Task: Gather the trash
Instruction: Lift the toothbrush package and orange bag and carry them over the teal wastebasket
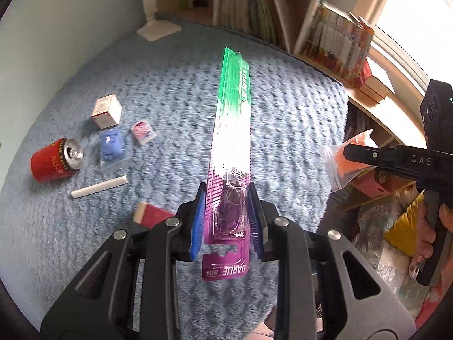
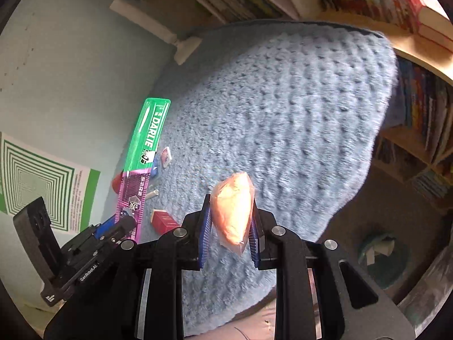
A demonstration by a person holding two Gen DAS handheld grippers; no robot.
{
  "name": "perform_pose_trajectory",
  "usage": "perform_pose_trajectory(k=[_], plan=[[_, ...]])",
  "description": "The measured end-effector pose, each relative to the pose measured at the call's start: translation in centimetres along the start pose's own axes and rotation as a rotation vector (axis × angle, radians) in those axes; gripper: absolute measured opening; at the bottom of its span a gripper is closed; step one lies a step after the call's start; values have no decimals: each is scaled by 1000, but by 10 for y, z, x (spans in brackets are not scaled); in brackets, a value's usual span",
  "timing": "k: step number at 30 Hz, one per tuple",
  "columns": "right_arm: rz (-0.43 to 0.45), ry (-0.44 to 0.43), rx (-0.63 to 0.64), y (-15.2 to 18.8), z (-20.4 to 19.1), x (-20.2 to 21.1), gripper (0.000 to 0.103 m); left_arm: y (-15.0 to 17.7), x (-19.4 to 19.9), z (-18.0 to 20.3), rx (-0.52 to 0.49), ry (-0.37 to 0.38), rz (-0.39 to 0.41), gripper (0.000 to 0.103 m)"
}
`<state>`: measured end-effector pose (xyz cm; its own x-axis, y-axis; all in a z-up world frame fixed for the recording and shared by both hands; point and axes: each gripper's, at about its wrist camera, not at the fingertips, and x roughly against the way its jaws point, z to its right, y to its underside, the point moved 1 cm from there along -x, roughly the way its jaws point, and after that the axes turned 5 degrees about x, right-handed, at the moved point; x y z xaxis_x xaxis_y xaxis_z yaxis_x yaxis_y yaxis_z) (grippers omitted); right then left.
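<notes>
The left tool (image 1: 226,221) is closing its blue pads on the purple end of a long toothbrush package (image 1: 230,147), holding it out lengthwise above the blue blanket (image 1: 283,113), green end farthest away. The right tool (image 2: 230,226) is gripping a clear plastic bag with orange contents (image 2: 233,206) between its pads, also raised above the blanket; from the left wrist view that tool is sitting to the right of the toothbrush package, with a hand (image 1: 427,226) wrapped on its handle.

Left of the toothbrush package, resting on the blanket, are a red can (image 1: 55,160) on its side, a small white-and-red box (image 1: 107,111), a blue item in clear packaging (image 1: 112,148), a small pink packet (image 1: 143,131), a white tube (image 1: 99,187) and a red box (image 1: 151,214). Bookshelves (image 1: 334,36) are standing beyond the blanket, a pale wall to the left. From the right wrist view a green-and-white patterned sheet (image 2: 42,181) is showing left of the package.
</notes>
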<state>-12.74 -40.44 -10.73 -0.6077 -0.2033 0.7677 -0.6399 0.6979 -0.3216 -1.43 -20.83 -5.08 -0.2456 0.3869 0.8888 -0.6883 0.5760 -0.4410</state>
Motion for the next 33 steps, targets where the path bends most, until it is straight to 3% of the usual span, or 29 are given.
perform_pose_trajectory(k=[9, 17, 28, 33], plan=[[84, 86, -196, 62, 97, 76, 24, 28, -23, 121, -247, 96, -73, 25], [129, 142, -374, 132, 170, 125, 24, 75, -40, 211, -440, 150, -160, 25], [125, 170, -590, 208, 238, 138, 24, 151, -86, 290, -669, 172, -348, 25], [93, 172, -686, 237, 269, 125, 24, 181, -113, 303, -707, 170, -460, 25]])
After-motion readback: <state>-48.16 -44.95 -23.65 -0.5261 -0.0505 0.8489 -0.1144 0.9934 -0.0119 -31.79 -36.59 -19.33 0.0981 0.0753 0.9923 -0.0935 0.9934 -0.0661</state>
